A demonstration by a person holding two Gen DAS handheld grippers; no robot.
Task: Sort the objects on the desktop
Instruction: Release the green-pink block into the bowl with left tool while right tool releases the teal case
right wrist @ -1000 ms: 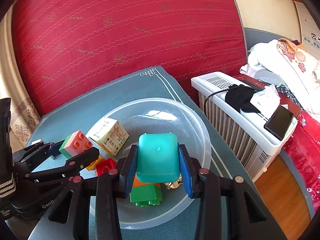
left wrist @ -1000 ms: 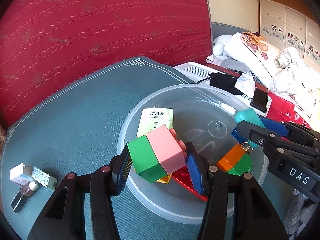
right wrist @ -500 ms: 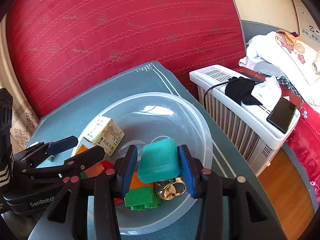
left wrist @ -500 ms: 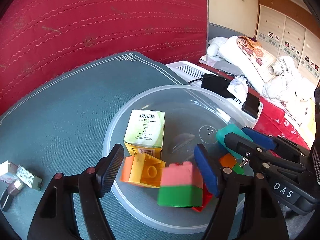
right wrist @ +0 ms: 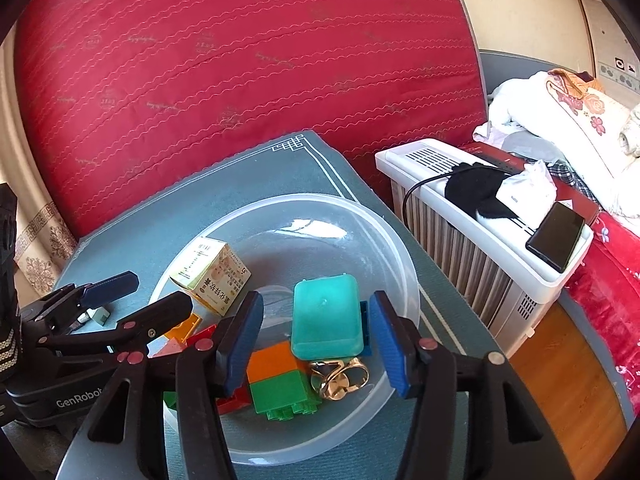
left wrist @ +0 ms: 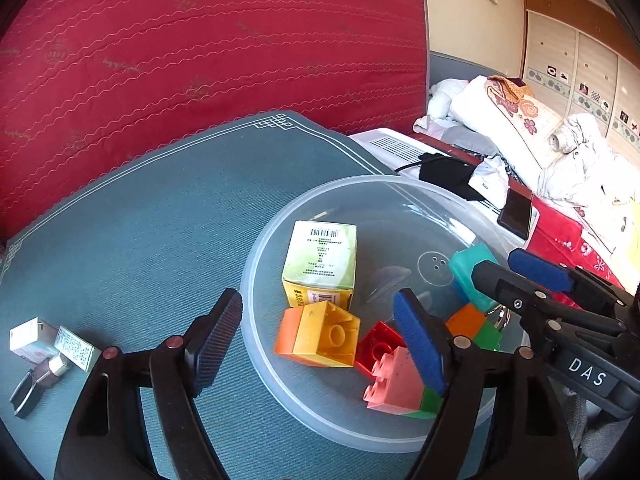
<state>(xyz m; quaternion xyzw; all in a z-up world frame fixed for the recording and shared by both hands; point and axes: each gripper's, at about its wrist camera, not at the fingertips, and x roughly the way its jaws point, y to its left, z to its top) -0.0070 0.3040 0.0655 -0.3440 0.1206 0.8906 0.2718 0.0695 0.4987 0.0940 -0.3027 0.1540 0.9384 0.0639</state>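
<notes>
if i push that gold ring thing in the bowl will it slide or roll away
The gold ring looks like smooth metal on slick plastic, so it would probably slide easily. It lies flat, wedged beside the green block, so rolling seems unlikely. The bowl wall should stop it.

We count one clear bowl (left wrist: 264,264), four toy-brick pieces, one carton (left wrist: 322,264), one teal case (right wrist: 326,328), one gold ring (right wrist: 340,378), two small boxes outside.

The left claw's finger (left wrist: 420,344) hides part of the pink-green block (left wrist: 396,384).
</notes>
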